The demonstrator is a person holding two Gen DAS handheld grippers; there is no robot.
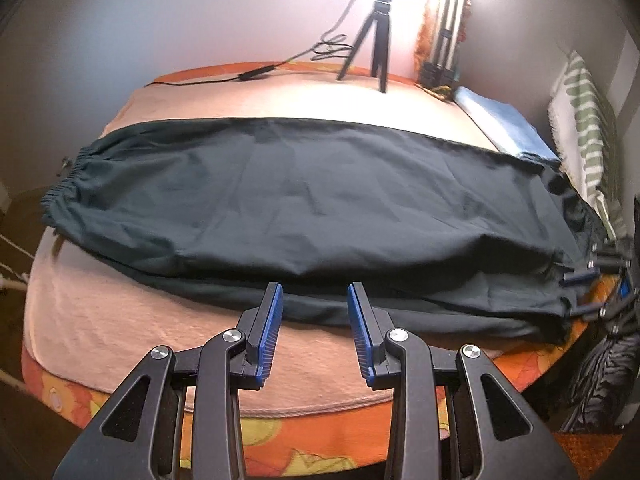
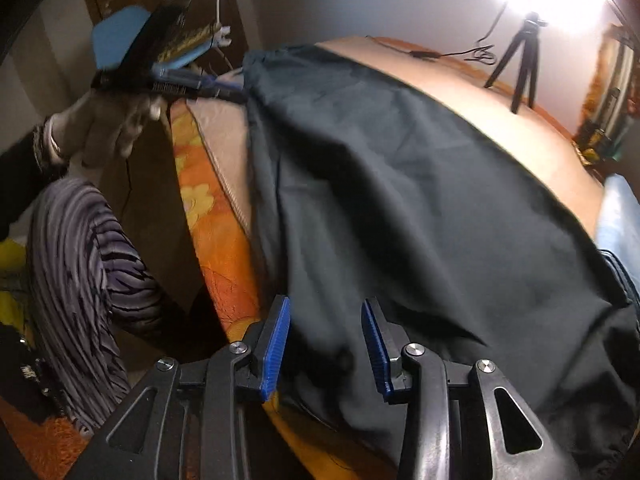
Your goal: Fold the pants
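Note:
Dark green pants [image 1: 304, 200] lie flat across the bed, folded lengthwise with one leg on the other, the elastic waistband at the left. My left gripper [image 1: 315, 294] is open and empty, its blue pads [image 1: 273, 316] just above the near edge of the pants. The right gripper shows at the right edge of the left wrist view [image 1: 592, 276], by the cuff end. In the right wrist view the pants [image 2: 400, 208] fill the middle. My right gripper [image 2: 326, 312] is open over the cloth, holding nothing. The left gripper [image 2: 176, 76] shows far off by the waistband.
The bed has a pink blanket [image 1: 120, 320] over an orange patterned sheet [image 1: 320, 440]. A small black tripod [image 1: 372, 40] and a cable [image 1: 256, 74] stand at the far edge. A blue folded cloth [image 1: 504, 124] lies at the right. The person's striped sleeve [image 2: 88, 280] is at the left.

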